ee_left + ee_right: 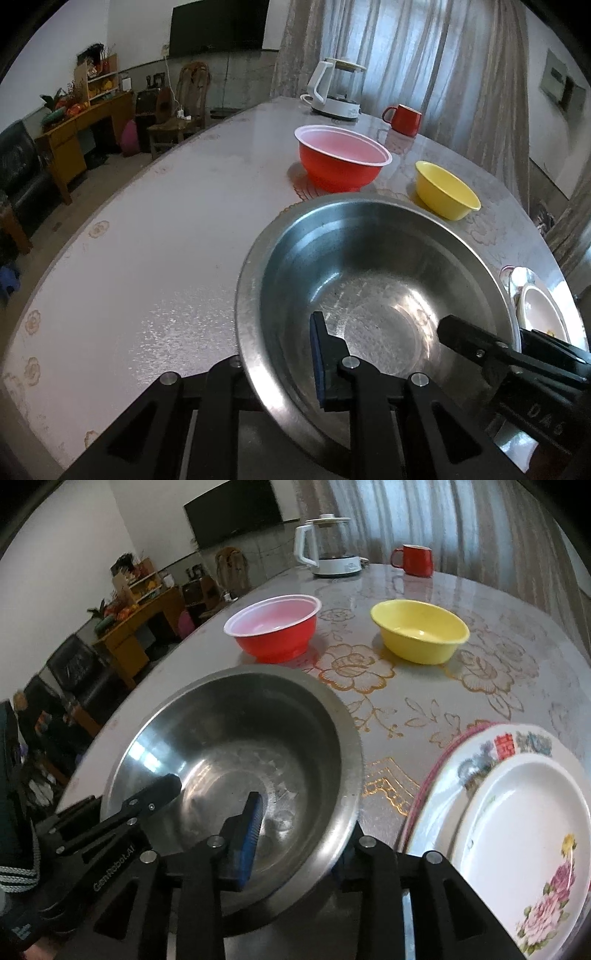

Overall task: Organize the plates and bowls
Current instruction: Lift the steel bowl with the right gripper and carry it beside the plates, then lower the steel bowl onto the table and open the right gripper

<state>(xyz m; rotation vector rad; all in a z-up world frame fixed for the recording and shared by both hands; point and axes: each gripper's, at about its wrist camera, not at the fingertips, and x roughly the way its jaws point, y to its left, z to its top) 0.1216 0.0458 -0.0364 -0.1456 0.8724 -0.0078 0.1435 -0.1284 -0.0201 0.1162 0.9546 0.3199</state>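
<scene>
Fingers (317,354) of both grippers straddle the wide, stiff, slippery steel bowl's (369,266) thin rim: left clenched, right (255,823) slackening

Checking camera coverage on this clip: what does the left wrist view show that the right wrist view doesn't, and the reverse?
Only the left wrist view: the table's plain near-left stretch and a framed picture on the right wall. Only the right wrist view: the stacked floral plates in full, and a striped sleeve. Both: steel basin, red bowl, yellow bowl, kettle, red mug.
</scene>
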